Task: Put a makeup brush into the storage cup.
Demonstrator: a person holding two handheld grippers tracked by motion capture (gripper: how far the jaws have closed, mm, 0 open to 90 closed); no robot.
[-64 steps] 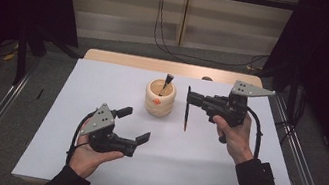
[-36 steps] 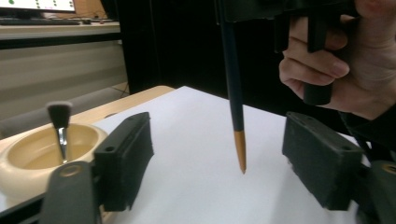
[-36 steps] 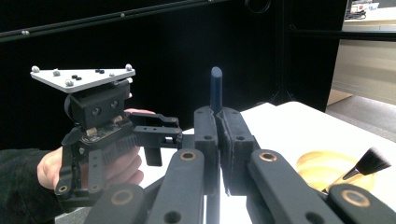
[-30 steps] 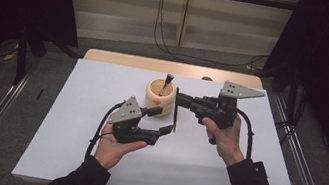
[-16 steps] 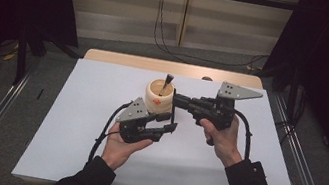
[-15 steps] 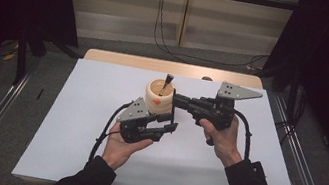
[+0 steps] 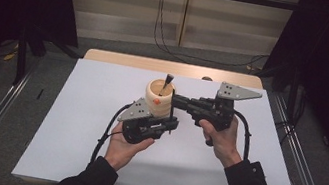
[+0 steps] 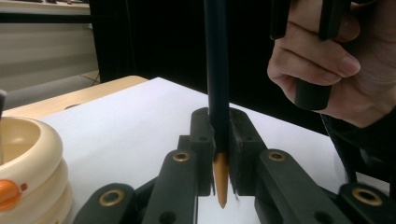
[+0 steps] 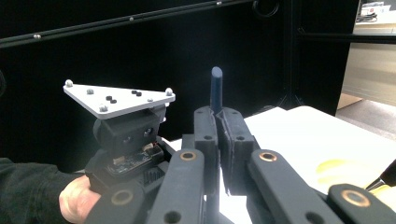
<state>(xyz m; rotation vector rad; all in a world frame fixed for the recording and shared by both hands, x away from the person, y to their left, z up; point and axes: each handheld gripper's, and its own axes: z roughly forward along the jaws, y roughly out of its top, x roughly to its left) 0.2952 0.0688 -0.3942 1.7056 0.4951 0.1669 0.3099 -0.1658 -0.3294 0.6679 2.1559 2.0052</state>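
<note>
black, both hand-held grippers, left [image 8: 219,154] just closing, right [image 9: 219,140], clamp one dark pencil [image 8: 217,70] beside one cream cup [image 7: 159,96].

Wooden table [image 7: 122,59], mostly covered by a big white sheet [image 7: 71,122] laid flat over the top. Just a strip of bare wood left showing along the far edge. Sheet reached the near edge and both sides, with no visible wrinkles. Cream ribbed pot [image 7: 156,99] stood upright right on the sheet, a bit past the middle toward the far side, orange dot on its wall. Dark stick [image 7: 168,82] leaned inside it. Same pot [image 8: 28,168] seen close up in the left gripper view, sitting flat on the white. Grey floor all around.
</note>
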